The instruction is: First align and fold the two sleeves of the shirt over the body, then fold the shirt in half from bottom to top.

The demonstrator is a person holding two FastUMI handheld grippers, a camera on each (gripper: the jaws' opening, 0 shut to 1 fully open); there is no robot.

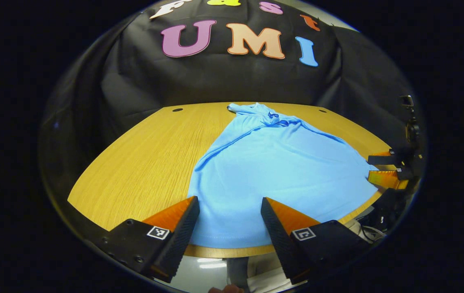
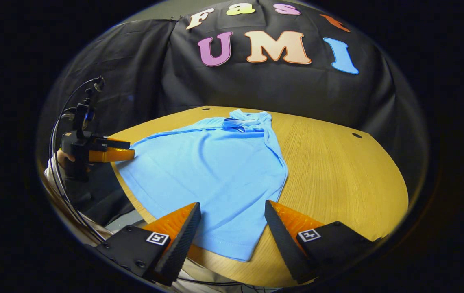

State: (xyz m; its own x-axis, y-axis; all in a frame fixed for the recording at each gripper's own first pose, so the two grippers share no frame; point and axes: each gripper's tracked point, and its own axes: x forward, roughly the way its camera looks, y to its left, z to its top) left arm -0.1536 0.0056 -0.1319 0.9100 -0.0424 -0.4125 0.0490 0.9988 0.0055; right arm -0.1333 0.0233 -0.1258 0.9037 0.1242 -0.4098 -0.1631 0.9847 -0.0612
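A light blue shirt [image 1: 280, 171] lies flat on the round wooden table [image 1: 142, 162], collar [image 1: 272, 116] at the far end and hem toward me. Its sides are folded inward, so it narrows toward the collar. My left gripper [image 1: 229, 200] hovers open just above the hem's left part, with cloth showing between its fingers. In the right gripper view, my right gripper [image 2: 232, 203] stands open over the near right corner of the shirt [image 2: 211, 171]. Each gripper also appears in the other's view: the right gripper [image 1: 374, 167] at the shirt's right edge, the left gripper [image 2: 114, 149] at its left edge.
Bare wood [image 2: 337, 171] lies right of the shirt, and more to its left. Small dark holes [image 1: 177, 110] [image 2: 356, 135] mark the tabletop near the back. A hand [image 2: 63, 156] holds the left gripper, with cables [image 2: 55, 134] trailing. The black cloth wall stands behind the table.
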